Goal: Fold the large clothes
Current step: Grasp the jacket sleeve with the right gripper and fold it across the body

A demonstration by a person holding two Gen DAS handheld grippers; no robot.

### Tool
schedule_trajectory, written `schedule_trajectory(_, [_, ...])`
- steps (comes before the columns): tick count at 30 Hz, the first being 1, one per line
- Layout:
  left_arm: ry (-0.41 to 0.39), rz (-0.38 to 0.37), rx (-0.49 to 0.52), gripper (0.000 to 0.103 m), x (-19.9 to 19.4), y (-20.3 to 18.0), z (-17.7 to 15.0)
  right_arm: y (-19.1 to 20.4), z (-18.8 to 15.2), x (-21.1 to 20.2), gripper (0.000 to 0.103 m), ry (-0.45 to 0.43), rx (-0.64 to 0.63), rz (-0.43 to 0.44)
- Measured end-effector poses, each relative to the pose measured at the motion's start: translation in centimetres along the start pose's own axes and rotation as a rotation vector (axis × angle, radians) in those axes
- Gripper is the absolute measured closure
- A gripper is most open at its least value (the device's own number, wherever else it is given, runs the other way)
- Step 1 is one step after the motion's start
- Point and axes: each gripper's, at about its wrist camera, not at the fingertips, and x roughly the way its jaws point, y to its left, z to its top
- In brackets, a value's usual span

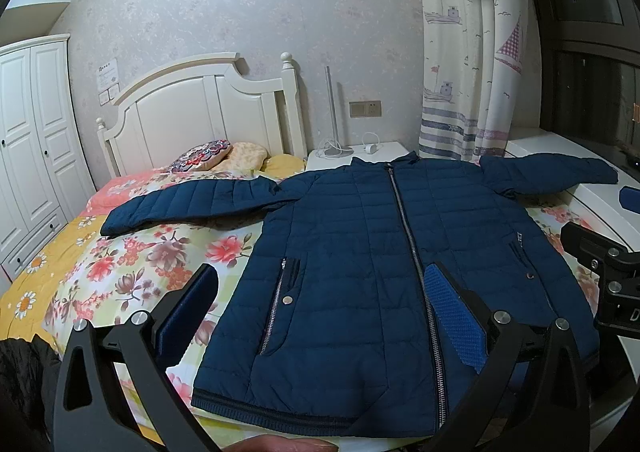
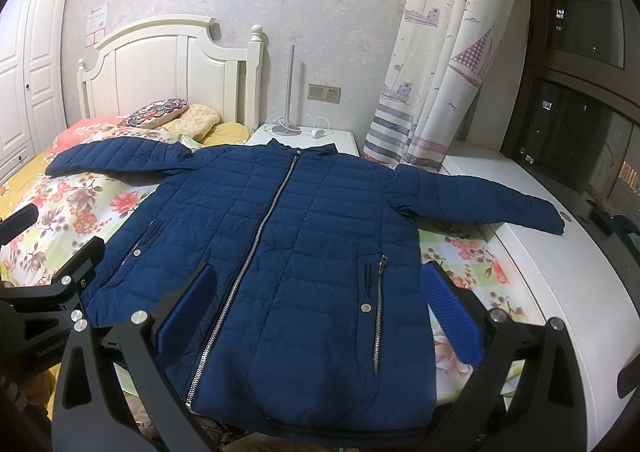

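Nearest the lens in each view are the black frames and blue ribbed pads of the two hand-held tools: the left gripper point(image 1: 332, 316) and the right gripper point(image 2: 320, 312) both hover just above the near hem with jaws spread wide and nothing held between them.

Below them the navy quilted puffer jacket point(image 1: 360, 252) lies face up and zipped on the floral-print bedspread point(image 1: 132, 264), hem toward the cameras, collar toward the white nightstand point(image 2: 304, 136). Reading left to right: the left-hand sleeve point(image 1: 188, 204) stretches out flat across the bed toward the pillows; then comes the body with its silver centre zip point(image 2: 260, 236) and a zipped pocket on each side; then the right-hand sleeve point(image 2: 480, 196), whose cuff runs off the bedding onto the white ledge point(image 2: 560, 292) by the window.

The jacket looks light, puffy and soft, probably with a slick shell, so it will likely spring back and slide rather than hold a crease. A thin pinch may slip; the better holds seem to be the sleeve cuffs, the shoulder seams and the ribbed hem, where the cloth is denser.
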Motion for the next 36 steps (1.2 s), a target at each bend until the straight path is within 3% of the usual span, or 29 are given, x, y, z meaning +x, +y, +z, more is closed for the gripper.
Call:
schedule_trajectory(16, [0.009, -0.005, 0.001, 0.004, 0.2, -0.1, -0.5, 0.0, 0.0, 0.3, 0.002, 0.007, 0.001, 0.003])
schedule_trajectory(21, [0.044, -0.018, -0.006, 0.004, 2.4, 0.0, -0.4, -0.2, -0.6, 2.4, 0.002, 0.0, 0.018, 0.03])
schedule_trajectory(23, [0.085, -0.027, -0.02, 0.004, 5.0, 0.3, 0.1, -1.6, -0.7, 4.6, 0.002, 0.034, 0.049, 0.05])
schedule_trajectory(26, [0.155, -0.039, -0.063, 0.004, 10.6, 1.2, 0.9, -5.7, -0.8, 10.1, 0.002, 0.154, 0.179, 0.058])
schedule_trajectory(30, [0.261, -0.055, -0.015, 0.004, 19.7, 1.1, 2.3, -12.2, -1.0, 16.3, 0.002, 0.202, 0.35, -0.015])
schedule_trajectory(36, [0.382, -0.047, 0.026, 0.004, 29.8, 1.1, 3.1, -23.2, -1.1, 26.2, 0.002, 0.234, 0.687, -0.017])
